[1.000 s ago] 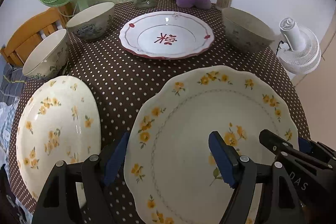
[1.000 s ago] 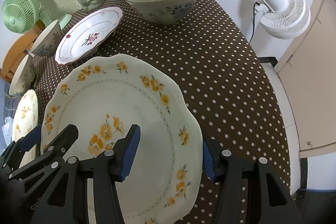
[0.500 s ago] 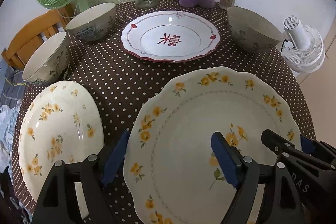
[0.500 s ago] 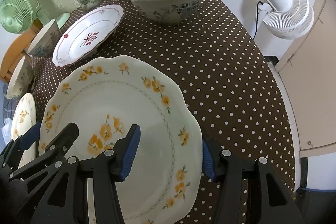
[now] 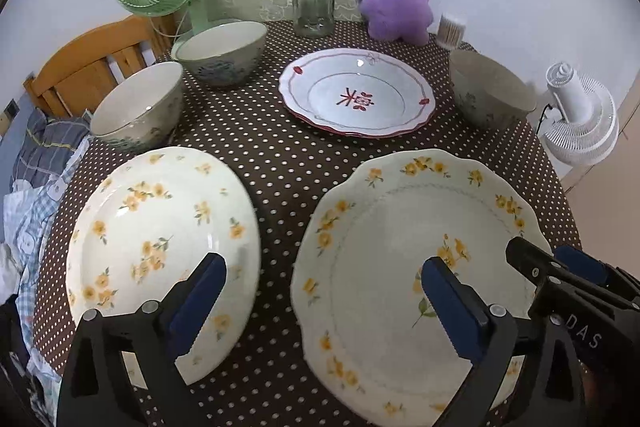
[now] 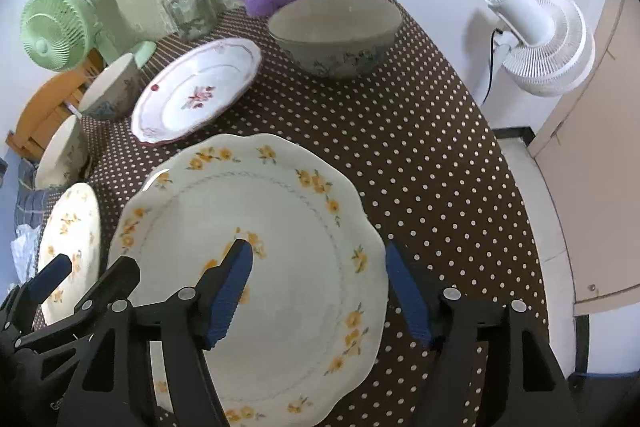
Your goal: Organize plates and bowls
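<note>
At the table's near edge: left gripper (image 5: 320,303) wide, empty, straddling two yellow-flowered plates (image 5: 420,259); right gripper (image 6: 320,291) wide over its rim, lettered "DAS". Red-marked plate (image 5: 357,93) mid-table.

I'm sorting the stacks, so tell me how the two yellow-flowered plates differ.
The right plate has a wavy, scalloped rim; the left plate has a smooth one. The right plate carries a thin grey ring inside its rim, while the left plate has only scattered flower sprigs. The right gripper straddles the right plate's edge with open jaws; the left gripper spans the gap between both plates. Both are cream, hold no food, and lie flat on the dotted tablecloth.
</note>
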Motion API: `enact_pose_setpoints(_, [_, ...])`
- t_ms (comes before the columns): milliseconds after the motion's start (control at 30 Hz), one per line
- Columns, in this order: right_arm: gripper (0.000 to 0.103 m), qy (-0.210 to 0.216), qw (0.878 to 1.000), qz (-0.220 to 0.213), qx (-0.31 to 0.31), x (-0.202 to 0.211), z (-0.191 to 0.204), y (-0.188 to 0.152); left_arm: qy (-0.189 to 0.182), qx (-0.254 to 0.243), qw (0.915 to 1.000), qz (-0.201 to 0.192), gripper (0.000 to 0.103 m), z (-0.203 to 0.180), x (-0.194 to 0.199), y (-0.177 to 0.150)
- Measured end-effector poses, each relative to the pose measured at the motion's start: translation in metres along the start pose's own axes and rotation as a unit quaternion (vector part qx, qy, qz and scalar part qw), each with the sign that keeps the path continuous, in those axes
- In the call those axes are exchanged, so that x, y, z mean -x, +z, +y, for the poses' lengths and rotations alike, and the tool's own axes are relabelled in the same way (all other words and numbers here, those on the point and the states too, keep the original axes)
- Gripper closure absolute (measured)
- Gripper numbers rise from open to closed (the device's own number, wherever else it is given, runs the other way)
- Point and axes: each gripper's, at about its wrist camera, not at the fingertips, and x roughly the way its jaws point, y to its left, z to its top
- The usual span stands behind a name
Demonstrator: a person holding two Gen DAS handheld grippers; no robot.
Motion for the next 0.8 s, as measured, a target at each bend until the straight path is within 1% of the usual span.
enact_pose_setpoints(200, [0.03, -0.017, 1.0, -0.018, -0.001, 0.018, 0.023, -0.006, -0.016, -0.007, 0.9998, -0.013, 0.002, 0.025, 0.014, -0.001])
enact_pose_setpoints(500, [0.03, -0.036, 0.999, -0.04, -0.004, 0.041, 0.072, -0.016, -0.03, -0.018, 0.999, -0.029, 0.001, 0.073, 0.03, 0.001])
enact_pose_setpoints(600, [0.03, -0.04, 0.998, -0.053, -0.006, 0.048, 0.091, -0.02, -0.032, -0.023, 0.9987, -0.032, 0.001, 0.088, 0.031, 0.003])
enact_pose_setpoints(800, [0.03, -0.042, 0.997, -0.066, -0.009, 0.05, 0.125, -0.025, -0.03, -0.031, 0.9982, -0.042, 0.001, 0.12, 0.033, 0.005])
